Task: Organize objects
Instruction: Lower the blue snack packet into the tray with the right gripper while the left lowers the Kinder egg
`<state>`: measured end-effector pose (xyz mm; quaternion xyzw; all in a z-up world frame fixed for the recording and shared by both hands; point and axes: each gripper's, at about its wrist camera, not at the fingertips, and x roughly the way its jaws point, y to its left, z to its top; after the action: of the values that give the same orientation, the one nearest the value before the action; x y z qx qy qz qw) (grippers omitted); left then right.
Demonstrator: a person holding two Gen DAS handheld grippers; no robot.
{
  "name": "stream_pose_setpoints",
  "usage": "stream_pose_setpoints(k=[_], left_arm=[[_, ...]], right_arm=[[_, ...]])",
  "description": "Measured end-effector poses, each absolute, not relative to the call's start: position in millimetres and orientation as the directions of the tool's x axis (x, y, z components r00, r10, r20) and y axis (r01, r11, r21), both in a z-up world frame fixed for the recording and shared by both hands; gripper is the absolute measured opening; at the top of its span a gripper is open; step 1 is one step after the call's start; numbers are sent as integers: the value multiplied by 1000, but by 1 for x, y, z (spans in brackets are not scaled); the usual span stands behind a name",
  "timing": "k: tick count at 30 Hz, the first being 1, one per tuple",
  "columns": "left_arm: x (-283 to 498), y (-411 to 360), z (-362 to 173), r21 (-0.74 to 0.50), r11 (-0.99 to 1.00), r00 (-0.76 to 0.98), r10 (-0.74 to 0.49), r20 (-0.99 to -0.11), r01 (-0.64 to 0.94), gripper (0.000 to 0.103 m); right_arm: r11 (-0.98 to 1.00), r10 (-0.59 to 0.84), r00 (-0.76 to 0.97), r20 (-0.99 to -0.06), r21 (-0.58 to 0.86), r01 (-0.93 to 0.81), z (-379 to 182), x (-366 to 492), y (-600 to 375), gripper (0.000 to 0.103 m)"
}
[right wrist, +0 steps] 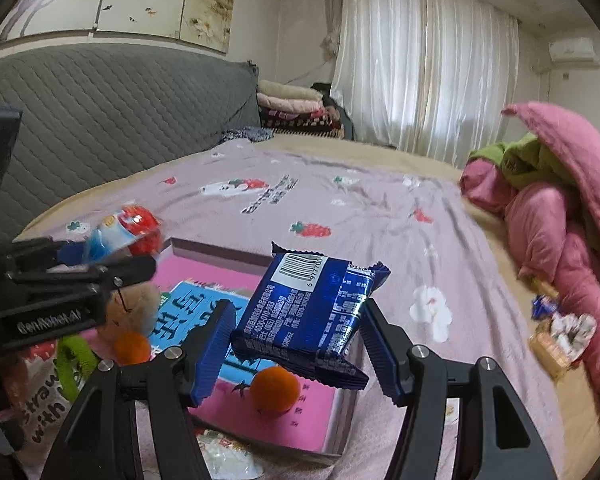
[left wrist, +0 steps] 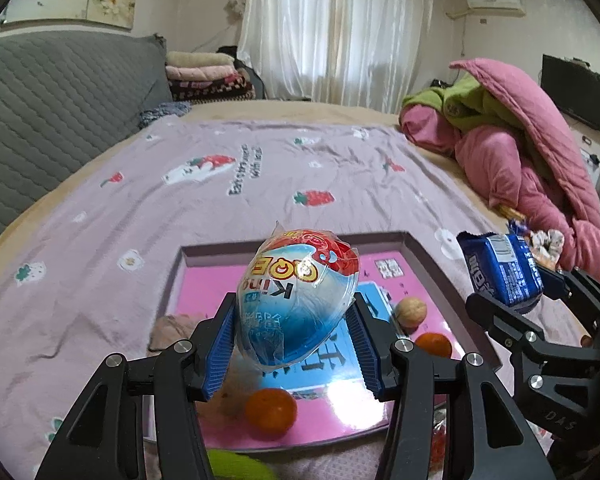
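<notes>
My left gripper (left wrist: pixel 296 344) is shut on an egg-shaped snack in clear wrap, red, white and blue (left wrist: pixel 298 298), held above a shallow box with a pink lining (left wrist: pixel 204 280). It also shows in the right wrist view (right wrist: pixel 120 232). My right gripper (right wrist: pixel 296 344) is shut on a blue biscuit packet (right wrist: pixel 308 312), held above the box's right part (right wrist: pixel 300 420); the packet also shows in the left wrist view (left wrist: pixel 500 272). In the box lie two oranges (left wrist: pixel 271 412) (left wrist: pixel 434 345), a walnut (left wrist: pixel 410 311) and a beige plush toy (right wrist: pixel 134 308).
The box lies on a bed with a mauve strawberry-print sheet (left wrist: pixel 260 168). A pink and green quilt pile (left wrist: pixel 520 152) lies at the right, with loose snack packets (right wrist: pixel 556 332) beside it. A strawberry-print bag (right wrist: pixel 40 392) and a green item (left wrist: pixel 236 464) are near the box's front.
</notes>
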<state>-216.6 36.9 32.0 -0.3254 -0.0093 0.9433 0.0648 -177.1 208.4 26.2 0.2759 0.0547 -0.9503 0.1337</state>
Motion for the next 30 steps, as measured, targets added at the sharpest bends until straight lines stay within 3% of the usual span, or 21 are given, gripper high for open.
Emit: stream_pose_setpoints(k=[21, 30], left_arm=[[-220, 53, 3, -56, -988, -738, 144, -659, -142, 55], [-222, 59, -7, -36, -987, -719, 140, -681, -158, 55]], right_arm=[[-957, -205, -764, -611, -39, 288, 3, -188, 209, 63], [-957, -234, -720, -653, 26, 288, -11, -198, 215, 63]])
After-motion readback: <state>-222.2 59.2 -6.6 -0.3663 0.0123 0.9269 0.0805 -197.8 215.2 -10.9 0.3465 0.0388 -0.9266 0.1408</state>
